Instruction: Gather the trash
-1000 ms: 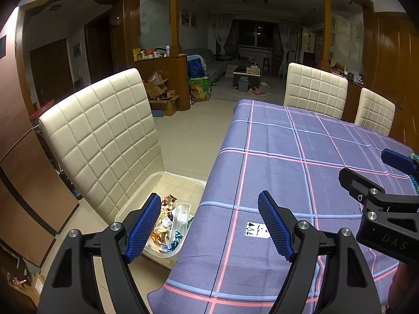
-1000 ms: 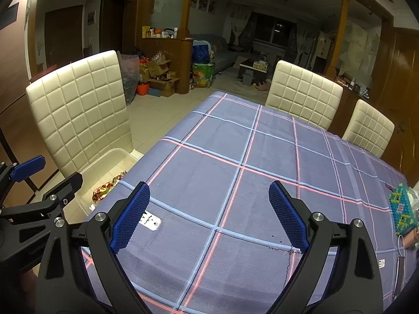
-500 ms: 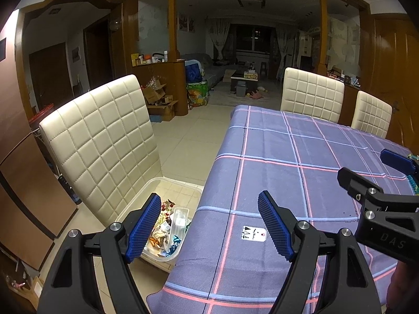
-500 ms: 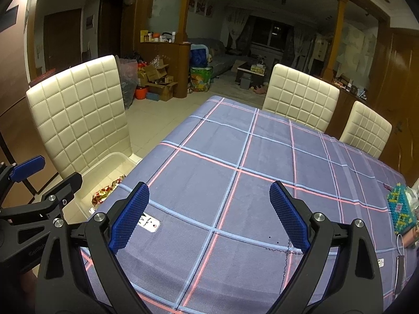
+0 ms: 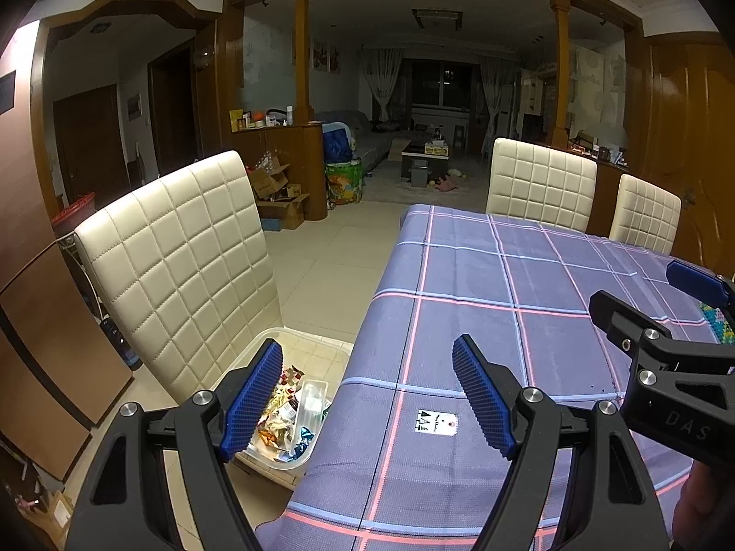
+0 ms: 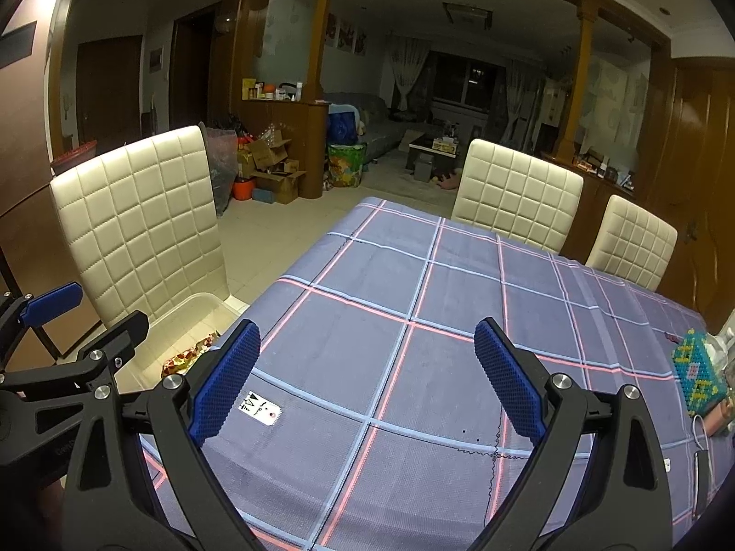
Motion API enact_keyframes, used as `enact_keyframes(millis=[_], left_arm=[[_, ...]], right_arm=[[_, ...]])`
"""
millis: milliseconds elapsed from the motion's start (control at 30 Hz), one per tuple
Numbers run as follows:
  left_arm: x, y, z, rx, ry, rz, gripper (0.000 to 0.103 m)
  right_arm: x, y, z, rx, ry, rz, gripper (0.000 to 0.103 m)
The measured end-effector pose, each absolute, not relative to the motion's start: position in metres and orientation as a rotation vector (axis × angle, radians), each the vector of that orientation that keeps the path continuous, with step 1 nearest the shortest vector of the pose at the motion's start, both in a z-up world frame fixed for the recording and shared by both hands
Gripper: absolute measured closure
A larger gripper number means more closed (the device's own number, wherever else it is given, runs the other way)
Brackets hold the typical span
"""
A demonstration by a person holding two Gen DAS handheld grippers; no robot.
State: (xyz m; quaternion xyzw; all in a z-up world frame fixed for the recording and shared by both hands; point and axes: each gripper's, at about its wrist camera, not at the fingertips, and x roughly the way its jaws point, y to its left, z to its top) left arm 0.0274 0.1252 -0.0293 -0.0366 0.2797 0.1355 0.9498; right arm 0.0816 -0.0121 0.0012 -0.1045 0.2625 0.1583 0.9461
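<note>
A long table under a purple plaid tablecloth (image 5: 528, 284) fills the view; a cream quilted chair (image 5: 183, 266) stands off its left edge. Below that edge sits a clear plastic bin (image 5: 317, 349) holding crumpled wrappers (image 5: 280, 418); a small white tag (image 5: 436, 422) lies near the near-left corner. The left gripper (image 5: 367, 399) and right gripper (image 6: 367, 376) hover with fingers apart, holding nothing.

Side-by-side views over shared table (image 5: 505, 284)
</note>
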Motion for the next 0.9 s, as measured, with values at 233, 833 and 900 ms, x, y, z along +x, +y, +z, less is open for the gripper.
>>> enact_keyframes(millis=[233,833,900], left_arm=[[0.0231,0.1237,-0.0270,-0.062,0.540,0.279,0.028],[0.0235,0.1268,-0.0270,-0.065,0.541,0.278,0.028],[0.0235,0.1261,-0.0275,-0.064,0.542,0.276,0.028]], right_arm=[[0.0777,-0.0123,0.0040,-0.213,0.525,0.322,0.009],[0.0784,-0.0142,0.0015,-0.207,0.534,0.321,0.009],[0.0785,-0.0143,0.0013,-0.206,0.536,0.321,0.009]])
